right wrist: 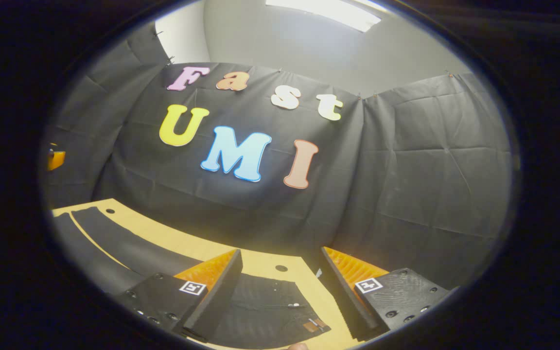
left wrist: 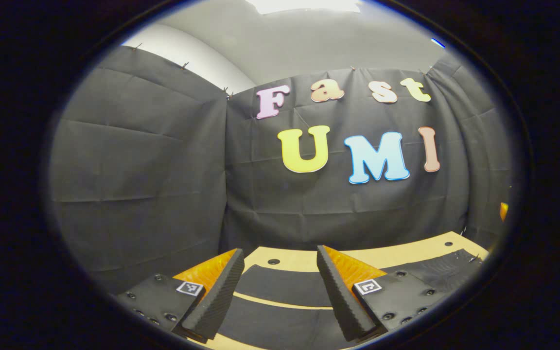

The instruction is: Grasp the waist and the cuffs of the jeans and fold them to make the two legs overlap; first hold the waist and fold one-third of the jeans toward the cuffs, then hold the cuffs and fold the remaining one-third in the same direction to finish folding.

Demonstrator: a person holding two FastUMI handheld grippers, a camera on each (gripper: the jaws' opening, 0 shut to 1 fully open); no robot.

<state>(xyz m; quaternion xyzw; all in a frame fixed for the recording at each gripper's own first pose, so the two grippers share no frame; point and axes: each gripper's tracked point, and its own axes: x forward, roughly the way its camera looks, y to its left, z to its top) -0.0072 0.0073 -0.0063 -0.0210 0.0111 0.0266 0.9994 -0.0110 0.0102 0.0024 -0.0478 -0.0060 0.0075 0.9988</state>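
Jeans (right wrist: 265, 311) — dark, lay flat on the tabletop (right wrist: 173, 238), legs apart. Left gripper (left wrist: 280, 296) and right gripper (right wrist: 280, 296) — jaws spread, nothing between them. Booth cloth (right wrist: 406, 170) stood behind.

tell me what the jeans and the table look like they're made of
The jeans look like dark, matte woven cloth, probably black denim: visible seams, small metal rivets and a brown patch at the waist. The table looks like light wood or plywood with a smooth, unglossy finish and round holes in it; no grain is clear, so it could be laminate.
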